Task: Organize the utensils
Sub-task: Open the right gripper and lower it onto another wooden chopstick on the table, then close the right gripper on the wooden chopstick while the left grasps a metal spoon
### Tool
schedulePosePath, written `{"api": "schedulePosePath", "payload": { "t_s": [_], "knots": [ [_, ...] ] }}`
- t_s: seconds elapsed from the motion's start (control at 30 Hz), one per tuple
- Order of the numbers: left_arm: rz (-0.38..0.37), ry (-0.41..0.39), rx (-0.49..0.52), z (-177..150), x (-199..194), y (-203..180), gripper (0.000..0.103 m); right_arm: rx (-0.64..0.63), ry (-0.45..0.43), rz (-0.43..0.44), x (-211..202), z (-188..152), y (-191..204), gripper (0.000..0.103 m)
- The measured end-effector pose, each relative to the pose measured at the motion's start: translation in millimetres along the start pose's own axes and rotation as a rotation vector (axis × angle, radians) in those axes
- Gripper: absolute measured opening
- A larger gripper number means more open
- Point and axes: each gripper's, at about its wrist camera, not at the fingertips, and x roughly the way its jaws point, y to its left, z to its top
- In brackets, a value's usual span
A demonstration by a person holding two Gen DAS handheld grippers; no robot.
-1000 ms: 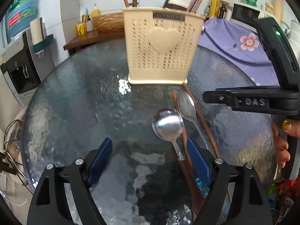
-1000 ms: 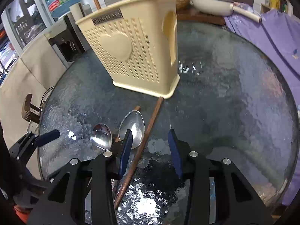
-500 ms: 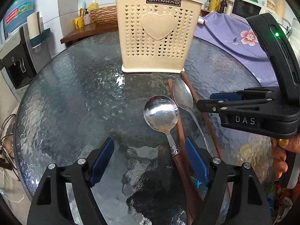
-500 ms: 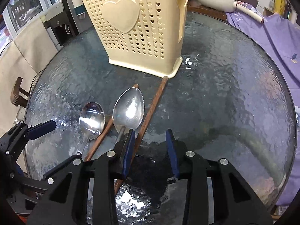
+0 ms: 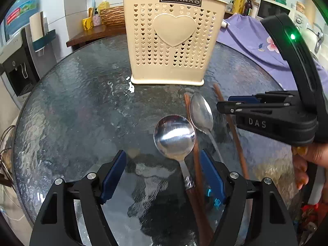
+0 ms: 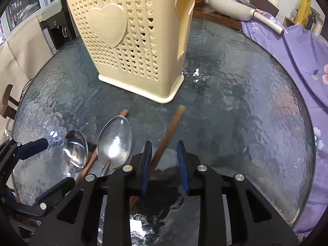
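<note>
Your right gripper is closing around a chopstick, seemingly untouched, bound for the holder. Your left gripper waits wide, narrowing slightly, astride the round spoon.

We see our left gripper tilted down toward the near edge of the table, its blue pads still far apart but closing slowly. Our right gripper is also tilted down, and its jaws are closing, with a narrow gap between the pads. From the left wrist view, our right hand holds the handle of this gripper, fingers curled around it.
</note>
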Motion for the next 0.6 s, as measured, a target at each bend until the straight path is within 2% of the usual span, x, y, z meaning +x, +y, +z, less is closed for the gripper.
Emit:
{"api": "schedulePosePath", "payload": {
  "t_s": [0.4,0.6],
  "knots": [
    [0.042,0.005,-0.002,9.6,17.9,-8.3,0.069,0.057,-0.011,0.029,9.7,15.1,-11.0,0.026],
    [0.022,0.009,-0.008,16.7,19.5,-9.1,0.053,0.051,-0.013,0.034,12.7,18.7,-4.5,0.018]
  ]
}}
